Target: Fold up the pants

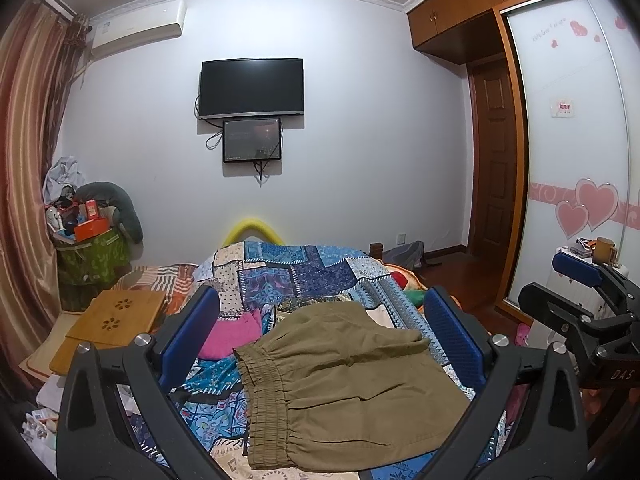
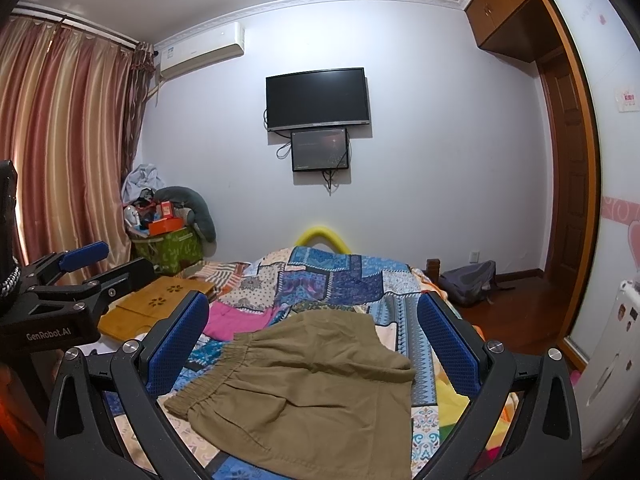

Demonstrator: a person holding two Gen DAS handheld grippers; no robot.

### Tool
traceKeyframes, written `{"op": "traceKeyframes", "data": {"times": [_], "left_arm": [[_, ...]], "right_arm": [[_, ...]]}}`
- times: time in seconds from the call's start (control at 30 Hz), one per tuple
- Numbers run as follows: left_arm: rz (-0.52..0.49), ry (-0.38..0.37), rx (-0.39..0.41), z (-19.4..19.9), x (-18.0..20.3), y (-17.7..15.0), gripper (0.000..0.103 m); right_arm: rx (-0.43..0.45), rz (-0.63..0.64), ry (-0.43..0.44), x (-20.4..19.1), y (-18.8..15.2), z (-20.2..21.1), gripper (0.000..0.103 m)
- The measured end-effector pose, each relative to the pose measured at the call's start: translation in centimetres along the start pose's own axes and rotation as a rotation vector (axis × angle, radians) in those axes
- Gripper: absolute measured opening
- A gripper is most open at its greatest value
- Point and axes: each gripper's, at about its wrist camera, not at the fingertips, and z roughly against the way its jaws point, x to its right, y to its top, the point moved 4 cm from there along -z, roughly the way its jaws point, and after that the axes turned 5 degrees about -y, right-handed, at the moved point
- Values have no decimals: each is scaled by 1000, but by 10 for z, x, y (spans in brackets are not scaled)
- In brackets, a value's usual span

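The bed (image 1: 320, 276) fills the middle, covered w/ a blue patchwork quilt (image 1: 304, 272) running away toward the far wall. Striped curtains (image 2: 68, 128) hang at far left, a wooden wardrobe (image 1: 460, 20) w/ a heart-patterned sliding door (image 1: 580, 160) stands at right. On the far wall: a dark TV (image 1: 251, 87), a smaller screen (image 1: 252, 140) just below it, and an AC unit (image 1: 136, 28) up left.

The khaki pants (image 1: 352, 384) lie flat on the near part of the quilt, folded over, elastic waistband (image 1: 266, 392) on the left side, legs toward the right. They sit right between my fingers in both views, but neither claw touches them.

My left claw (image 1: 320, 332) is spread wide, blue pads (image 1: 192, 332) apart, nothing between them, hovering over the pants. My right claw (image 2: 316, 340) is likewise wide apart and carrying nothing, above the same cloth; in the left view it shows at far right, also parted.

A pink garment (image 1: 236, 332) lies on the quilt just left of and beyond the pants. A bamboo lap tray (image 1: 120, 316) rests at the bed's left edge. A green bin (image 1: 94, 256) piled w/ clutter stands in the far left corner, a grey cushion (image 1: 120, 208) draped on it. A yellow foam arc (image 1: 252, 230) peeks above the far end of the quilt. A grey backpack (image 2: 470, 280) sits on the floor near the door, far right.
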Motion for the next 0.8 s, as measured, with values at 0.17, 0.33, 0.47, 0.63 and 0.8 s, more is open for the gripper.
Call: {"op": "traceKeyframes", "data": {"times": [0.17, 0.33, 0.47, 0.63, 0.8], "left_arm": [[1, 1, 1, 0, 0, -1, 103], [0, 0, -2, 0, -1, 0, 103], [1, 13, -12, -7, -3, -2, 103], [20, 9, -52, -30, -10, -5, 103], [29, 22, -133, -70, -26, -17, 103]], "right_arm": [[-1, 0, 0, 0, 0, 0, 103], [-3, 3, -3, -1, 1, -2, 103], [-13, -3, -5, 1, -1, -6, 103], [-34, -9, -20, 7, -7, -17, 103], [-86, 4, -55, 19, -20, -42, 103]]}}
